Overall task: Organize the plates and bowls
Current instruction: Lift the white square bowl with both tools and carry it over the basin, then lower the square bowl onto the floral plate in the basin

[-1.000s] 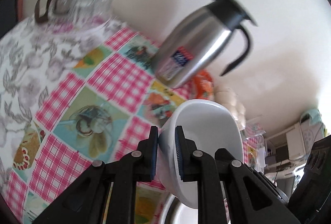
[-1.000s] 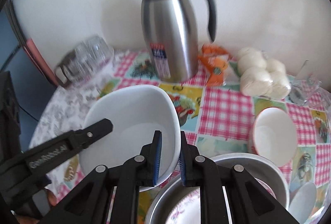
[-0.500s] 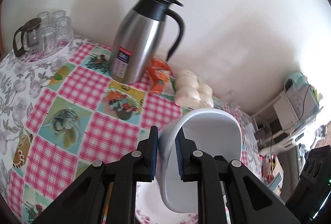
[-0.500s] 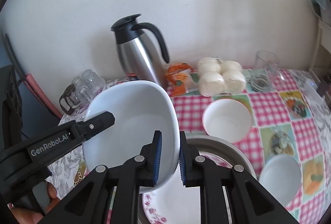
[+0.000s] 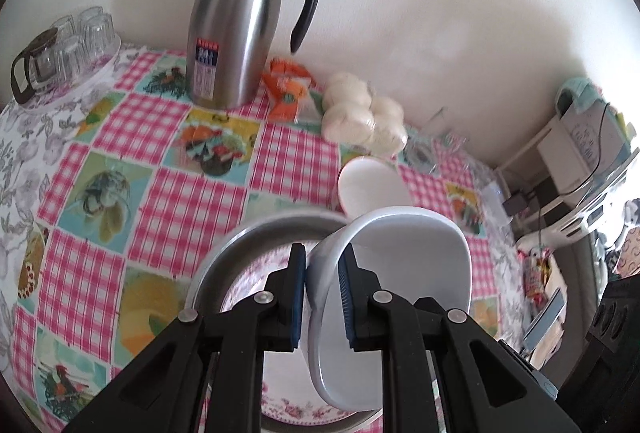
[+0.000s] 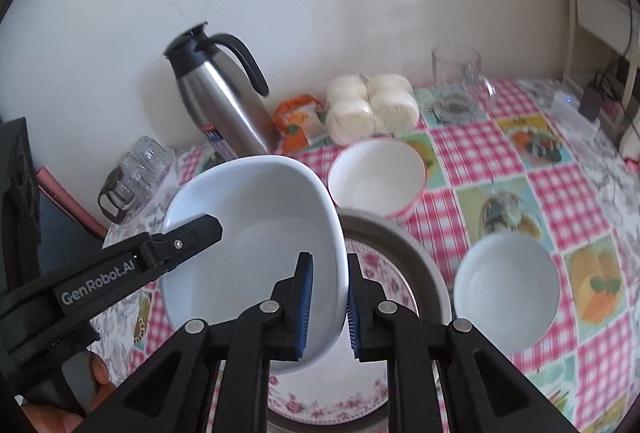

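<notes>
Both grippers clamp one white squarish bowl [image 6: 256,233] by opposite rims. My left gripper [image 5: 322,297] is shut on its left rim; the bowl also shows in the left wrist view [image 5: 400,281]. My right gripper [image 6: 327,307] is shut on its right rim. The bowl hangs above a metal basin [image 6: 416,257] that holds a floral plate [image 6: 360,389]. The basin [image 5: 240,249] and plate [image 5: 292,405] also show in the left wrist view. A white bowl with a red rim [image 6: 376,181] stands behind the basin. Another white bowl [image 6: 506,281] stands to its right.
A steel thermos jug [image 5: 236,25] stands at the back by the wall, with an orange packet [image 5: 286,89] and wrapped white buns [image 5: 364,117] beside it. A tray of glasses [image 5: 64,49] is at the far left. A glass mug [image 6: 456,73] stands at the back right.
Both grippers have carried the white bowl to the right and over the metal basin. The thermos now looks farther off in the right wrist view.
</notes>
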A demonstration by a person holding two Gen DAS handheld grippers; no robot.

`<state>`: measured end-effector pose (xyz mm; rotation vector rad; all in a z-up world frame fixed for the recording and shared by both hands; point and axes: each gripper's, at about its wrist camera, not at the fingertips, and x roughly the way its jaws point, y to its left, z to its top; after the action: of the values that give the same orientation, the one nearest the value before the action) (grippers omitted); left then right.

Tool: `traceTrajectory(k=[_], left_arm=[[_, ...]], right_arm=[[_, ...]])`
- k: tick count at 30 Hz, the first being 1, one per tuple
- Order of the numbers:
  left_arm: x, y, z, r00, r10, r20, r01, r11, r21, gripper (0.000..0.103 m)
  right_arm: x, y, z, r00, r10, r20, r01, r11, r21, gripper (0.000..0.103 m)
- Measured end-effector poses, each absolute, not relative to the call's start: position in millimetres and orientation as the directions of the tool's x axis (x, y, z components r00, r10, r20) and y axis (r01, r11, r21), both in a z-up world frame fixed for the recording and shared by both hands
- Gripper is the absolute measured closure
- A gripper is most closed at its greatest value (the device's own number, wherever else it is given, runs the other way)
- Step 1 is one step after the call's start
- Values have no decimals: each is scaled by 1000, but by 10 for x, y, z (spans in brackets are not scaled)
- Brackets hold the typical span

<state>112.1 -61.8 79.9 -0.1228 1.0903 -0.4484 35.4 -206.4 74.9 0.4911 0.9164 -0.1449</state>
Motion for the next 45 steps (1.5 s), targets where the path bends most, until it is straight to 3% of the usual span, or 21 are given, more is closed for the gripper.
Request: traceTrajectory(k=[14,45], left_arm=[[1072,-665,447,311,-327,-892,259,933,-251,86],[1136,-749,195,266,-249,-931,220,956,-193,85]], right_arm=[[226,-1991,335,508,115,-854,369,867,336,83],[338,-2076,72,434,171,-885,410,836,363,83]])
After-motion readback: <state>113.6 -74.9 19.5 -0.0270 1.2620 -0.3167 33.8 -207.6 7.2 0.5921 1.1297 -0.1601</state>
